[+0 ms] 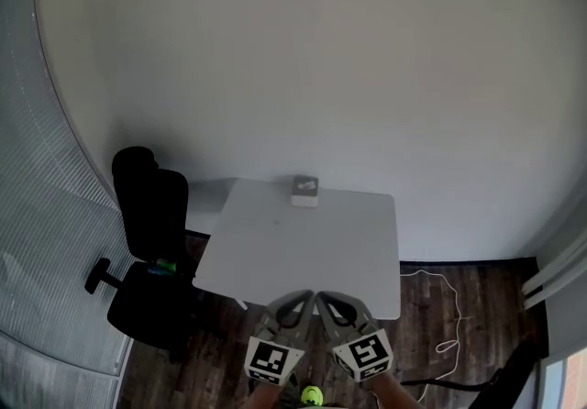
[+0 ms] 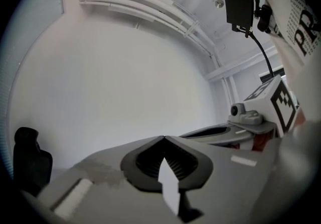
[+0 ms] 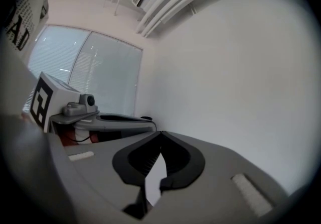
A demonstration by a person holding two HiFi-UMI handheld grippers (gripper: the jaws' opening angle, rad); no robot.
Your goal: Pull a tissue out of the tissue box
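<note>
Right now both of your claws are pressed together with nothing in them. The left claw (image 1: 305, 296) and the right claw (image 1: 323, 298) sit side by side, tips almost touching each other, and they show up by the near edge of the bench (image 1: 275, 251). Each claw's own view says the same thing: the two jaws meet at the tip, with only bare wall past them. The tissue box (image 1: 304, 190) stands at the far edge of the bench, about in the middle, close to the wall. It is straight ahead of both claws and well apart from them. The box looks small and pale, and from here you cannot make out the tissue on top. A tissue is very light, thin and soft, so it will bend, and it can tear if you tug hard or pinch only a tiny corner. Take hold of the bit that sticks up from the slot, low down near the box, and pull up slowly. The box is most likely light too, so it may lift with the tissue; your other claw may need to hold it down. You must spread a claw before you can pinch anything. A black chair (image 1: 147, 242) stands left of the bench, out of your way.
</note>
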